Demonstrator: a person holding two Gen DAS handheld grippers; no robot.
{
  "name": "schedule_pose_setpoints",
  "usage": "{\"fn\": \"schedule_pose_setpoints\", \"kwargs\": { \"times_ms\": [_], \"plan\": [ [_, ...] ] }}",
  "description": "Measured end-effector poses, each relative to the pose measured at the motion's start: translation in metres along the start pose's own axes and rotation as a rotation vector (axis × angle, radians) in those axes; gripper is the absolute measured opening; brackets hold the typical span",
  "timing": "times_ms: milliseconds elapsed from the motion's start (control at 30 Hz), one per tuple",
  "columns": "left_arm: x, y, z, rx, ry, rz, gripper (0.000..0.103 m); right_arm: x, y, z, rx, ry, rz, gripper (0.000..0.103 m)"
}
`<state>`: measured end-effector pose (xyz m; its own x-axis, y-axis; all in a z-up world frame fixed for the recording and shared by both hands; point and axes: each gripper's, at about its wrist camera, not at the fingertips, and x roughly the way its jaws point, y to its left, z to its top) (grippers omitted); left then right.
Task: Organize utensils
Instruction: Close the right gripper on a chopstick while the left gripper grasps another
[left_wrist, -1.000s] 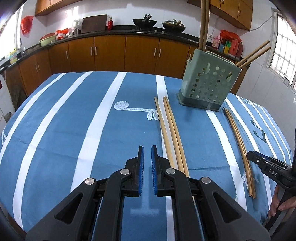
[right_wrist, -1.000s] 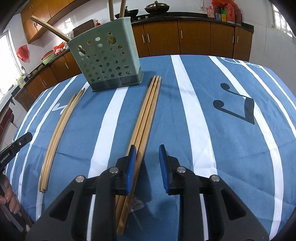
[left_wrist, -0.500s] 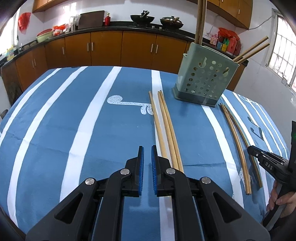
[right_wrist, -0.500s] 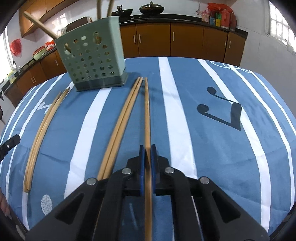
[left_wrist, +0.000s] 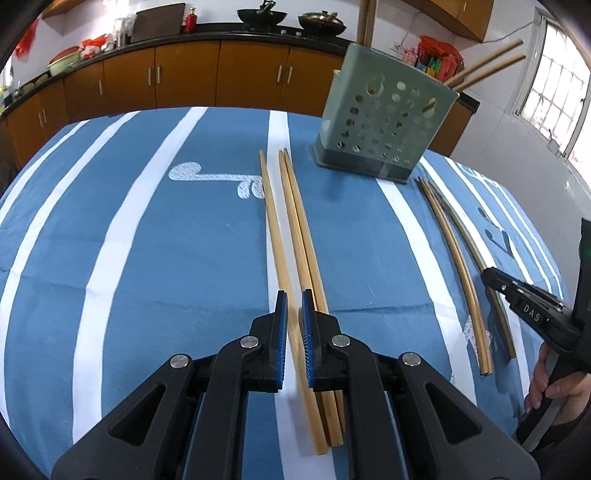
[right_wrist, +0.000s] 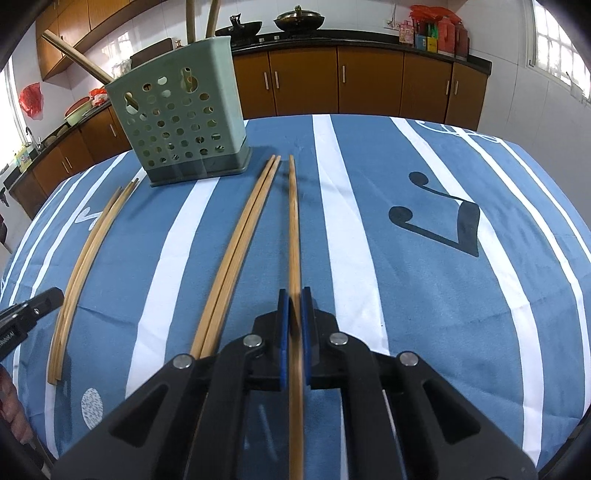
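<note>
Right tongs (right_wrist: 291, 317) pinch one chopstick (right_wrist: 293, 221) near its end; it runs ahead toward the holder (right_wrist: 181, 129). I judge it light, stiff, slippery, prone to pivoting. Left tongs (left_wrist: 294, 325) are pressed together, empty.

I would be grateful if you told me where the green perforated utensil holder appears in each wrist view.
Left wrist view: the green utensil holder stands upper right of centre, beyond the three chopsticks ahead of the left gripper.
Right wrist view: it stands upper left, on the striped cloth.
Shared landmark: the two woks on the back counter.
</note>
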<state>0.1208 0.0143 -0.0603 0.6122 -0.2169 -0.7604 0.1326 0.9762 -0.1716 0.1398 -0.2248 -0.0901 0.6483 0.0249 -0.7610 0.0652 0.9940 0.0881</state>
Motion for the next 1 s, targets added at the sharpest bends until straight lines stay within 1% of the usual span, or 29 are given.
{"fn": "schedule_pose_setpoints", "kwargs": {
  "times_ms": [100,300,500,600,767,867,1000],
  "plan": [
    [0.004,-0.001,-0.001,0.006,0.015,0.019,0.009,0.000,0.001,0.000,0.002,0.001,0.000,0.008],
    [0.007,-0.004,0.001,0.020,0.012,0.052,0.009,-0.001,0.000,-0.001,0.010,0.010,0.010,0.009],
    [0.011,-0.006,0.005,0.043,0.005,0.097,0.008,0.000,-0.001,-0.001,0.002,0.005,0.012,0.008],
    [0.015,-0.001,0.012,0.039,0.009,0.113,0.008,0.003,-0.004,0.004,0.005,0.006,0.006,0.008],
    [0.024,0.015,0.029,0.004,0.009,0.135,0.008,0.012,-0.011,0.016,0.007,0.003,-0.011,0.008],
    [0.026,0.020,0.033,-0.010,-0.002,0.137,0.008,0.018,-0.015,0.025,0.008,0.001,-0.023,0.008],
    [0.026,0.021,0.032,-0.011,-0.015,0.137,0.008,0.022,-0.020,0.029,0.027,0.001,-0.014,0.008]
  ]
}}
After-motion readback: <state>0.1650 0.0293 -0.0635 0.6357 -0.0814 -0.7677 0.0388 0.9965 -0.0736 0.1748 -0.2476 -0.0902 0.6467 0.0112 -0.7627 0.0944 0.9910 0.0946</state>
